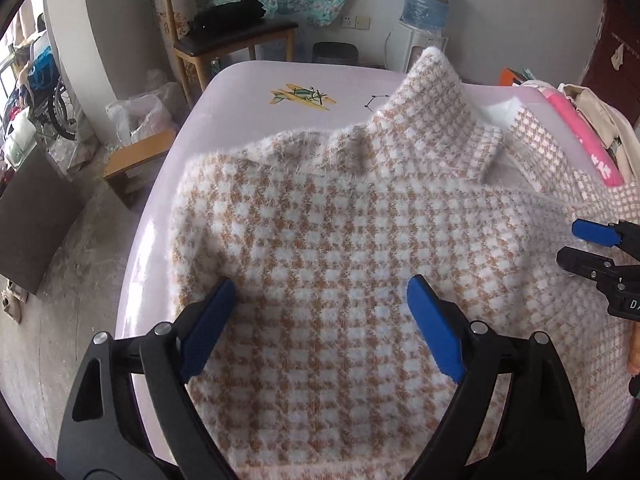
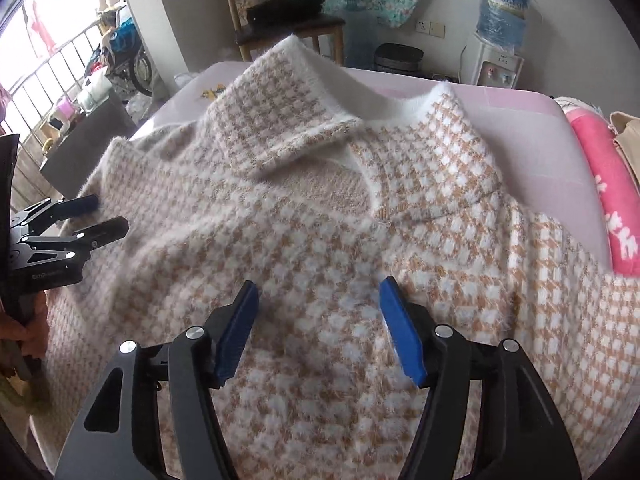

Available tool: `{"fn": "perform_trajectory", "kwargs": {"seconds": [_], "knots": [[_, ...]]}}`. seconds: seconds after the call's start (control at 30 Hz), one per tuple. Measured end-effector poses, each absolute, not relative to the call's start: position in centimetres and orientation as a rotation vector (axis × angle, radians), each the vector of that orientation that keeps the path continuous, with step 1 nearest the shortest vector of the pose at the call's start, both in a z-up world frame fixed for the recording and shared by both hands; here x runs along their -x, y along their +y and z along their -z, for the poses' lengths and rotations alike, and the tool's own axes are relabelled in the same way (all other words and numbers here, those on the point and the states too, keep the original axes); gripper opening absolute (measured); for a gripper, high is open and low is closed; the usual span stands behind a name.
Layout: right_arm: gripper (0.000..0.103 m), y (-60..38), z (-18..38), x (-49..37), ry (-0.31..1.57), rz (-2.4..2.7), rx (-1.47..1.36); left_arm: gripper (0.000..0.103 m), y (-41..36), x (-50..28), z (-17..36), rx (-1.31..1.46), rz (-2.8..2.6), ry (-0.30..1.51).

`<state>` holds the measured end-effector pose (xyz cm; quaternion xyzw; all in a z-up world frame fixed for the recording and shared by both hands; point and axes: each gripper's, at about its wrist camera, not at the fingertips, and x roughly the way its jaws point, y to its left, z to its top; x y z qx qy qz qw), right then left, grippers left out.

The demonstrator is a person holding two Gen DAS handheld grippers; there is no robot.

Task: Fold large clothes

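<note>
On the pale pink tabletop [image 1: 248, 80], a big fluffy checked coat [image 1: 328, 240] lies spread out, filling most of the space from the middle down to 6 o'clock in both views. Its collar [image 2: 288, 128] sits up near 12 o'clock, with one flap standing a bit instead of lying flat. The left side looks already turned in over the body.

The left tool [image 1: 320, 320] hangs just above the coat with its blue pads wide apart, and it holds nothing. The right tool [image 2: 318, 328] is also open, a bit less wide, and it holds nothing too. In the left view the right tool shows at 3 o'clock, over the coat's middle.

What could go wrong? The coat is thick and fuzzy, so a tool might pinch only the top fluff and the cloth could slip out when lifted. A tool might also grab two layers at once and pull the folded part open again. The right side of the coat lies near a pink cloth [image 2: 604, 184] at 3 o'clock, so a wide swing could drag that along. The raised collar flap could get bunched under the next fold.
</note>
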<state>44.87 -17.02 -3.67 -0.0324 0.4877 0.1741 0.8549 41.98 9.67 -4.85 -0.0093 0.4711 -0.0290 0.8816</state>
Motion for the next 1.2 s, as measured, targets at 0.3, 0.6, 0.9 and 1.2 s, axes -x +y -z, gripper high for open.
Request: {"fn": "perform_trajectory", "kwargs": {"seconds": [0.3,0.6,0.9,1.2], "knots": [[0.069,-19.8,5.3,-40.6,1.023,-0.324,0.101,0.089,9.0,-37.6,6.3,-0.095,0.086,0.991],[0.07,-20.2,2.0,-36.7,1.005,-0.31,0.075,0.089,7.5,-36.1,2.8,-0.034,0.085,0.959],[0.074,-22.2,2.4,-35.1,1.024,-0.24,0.063,0.089,2.1,-35.6,3.0,-0.055,0.166,0.972],[0.083,-23.6,4.8,-35.5,1.054,-0.207,0.07,0.09,-1.1,-36.5,5.5,-0.106,0.176,0.999]]}}
